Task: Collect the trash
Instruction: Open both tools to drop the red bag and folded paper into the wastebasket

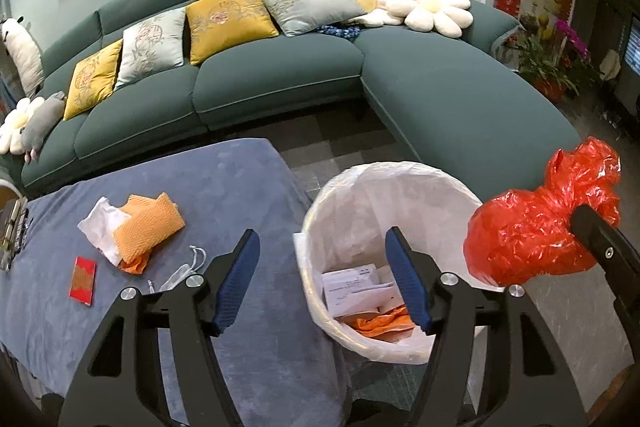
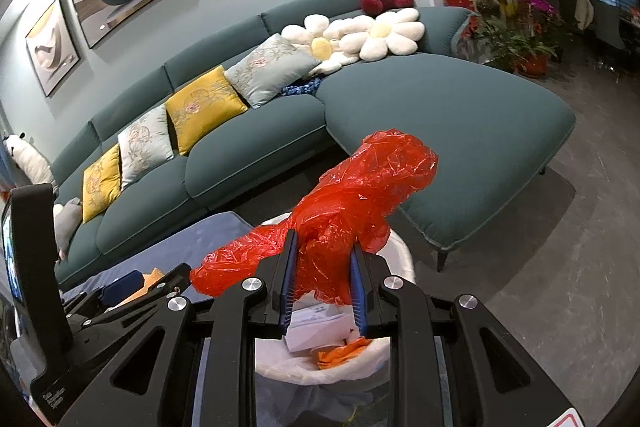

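Red bag (image 2: 344, 211) above bin (image 1: 316, 223), sofa (image 1: 280, 83) behind.

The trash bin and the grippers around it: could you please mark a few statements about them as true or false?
1. The right gripper is shut on a red plastic bag. True.
2. The left gripper holds a sheet of paper. False: it is open and holds nothing.
3. The trash bin has a white liner and already holds papers and orange scraps. True.
4. The blue table has been cleared. False: an orange cloth, a red envelope and a face mask lie on it.
5. The red bag lies inside the bin. False: it is held above it.
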Demonstrator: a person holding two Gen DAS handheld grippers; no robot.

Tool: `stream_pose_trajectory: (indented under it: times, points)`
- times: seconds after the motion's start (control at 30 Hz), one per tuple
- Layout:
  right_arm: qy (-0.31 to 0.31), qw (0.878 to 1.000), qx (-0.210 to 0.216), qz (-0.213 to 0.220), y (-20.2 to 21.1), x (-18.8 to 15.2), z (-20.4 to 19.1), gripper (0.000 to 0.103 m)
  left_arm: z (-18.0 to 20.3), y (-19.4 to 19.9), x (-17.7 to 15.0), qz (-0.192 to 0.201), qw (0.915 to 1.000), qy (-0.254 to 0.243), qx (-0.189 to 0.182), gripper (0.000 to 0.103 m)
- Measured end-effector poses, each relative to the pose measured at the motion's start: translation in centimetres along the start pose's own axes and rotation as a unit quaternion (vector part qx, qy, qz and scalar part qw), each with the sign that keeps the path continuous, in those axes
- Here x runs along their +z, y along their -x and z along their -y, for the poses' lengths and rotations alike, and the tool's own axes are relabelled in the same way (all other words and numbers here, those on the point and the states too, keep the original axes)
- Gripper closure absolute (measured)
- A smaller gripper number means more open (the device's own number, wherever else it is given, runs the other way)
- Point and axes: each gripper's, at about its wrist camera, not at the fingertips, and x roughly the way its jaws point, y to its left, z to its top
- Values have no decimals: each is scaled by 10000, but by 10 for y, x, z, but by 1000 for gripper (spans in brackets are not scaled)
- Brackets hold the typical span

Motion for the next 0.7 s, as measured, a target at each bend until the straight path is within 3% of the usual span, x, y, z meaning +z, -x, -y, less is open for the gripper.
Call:
stream_pose_trajectory:
  times: [0.3,0.4,0.43,0.53,0.7]
  points:
    - [178,9998,32,-99,-19,8,-20,78,-26,1,3,-16,9997,178,145,40]
    - [235,9996,21,-136,-28,10,-26,77,-39,0,3,-38,9993,295,206,35]
    - [263,9996,-4,-127,-31,10,-29,74,-44,0,2,-45,9991,340,234,31]
    - [349,9992,-178,-44,-41,12,-37,43,-60,0,0,-60,9980,505,373,22]
    - [217,9995,-209,10,-42,20,-47,38,-93,0,-8,-112,9955,745,572,19]
